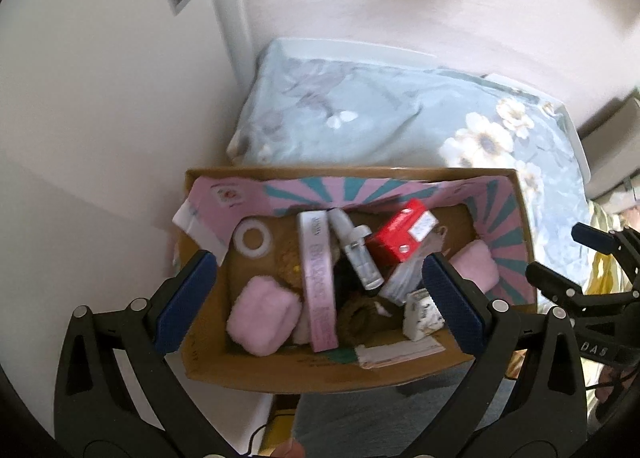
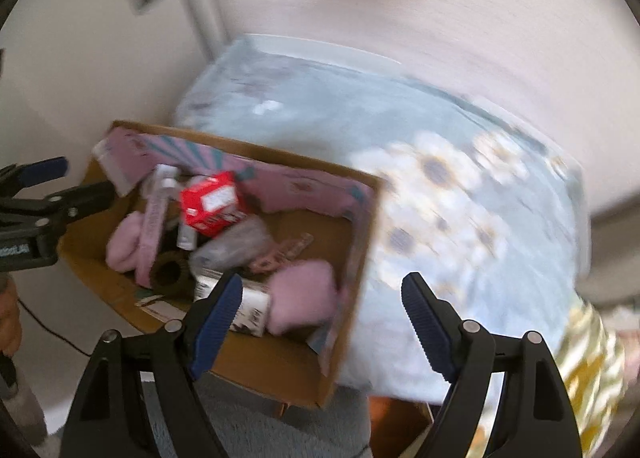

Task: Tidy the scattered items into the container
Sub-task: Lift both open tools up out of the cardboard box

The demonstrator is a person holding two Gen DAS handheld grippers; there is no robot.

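Hovering over cardboard box (image 1: 304,372) | left hand-held gripper (image 1: 320,298) apart | right hand-held gripper (image 2: 322,322) apart, empty

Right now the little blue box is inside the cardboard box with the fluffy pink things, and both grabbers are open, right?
Almost. The little box is red, not blue, as the left wrist view shows. It does lie inside the cardboard box with the fluffy pink things, and the left gripper and right gripper are both open.
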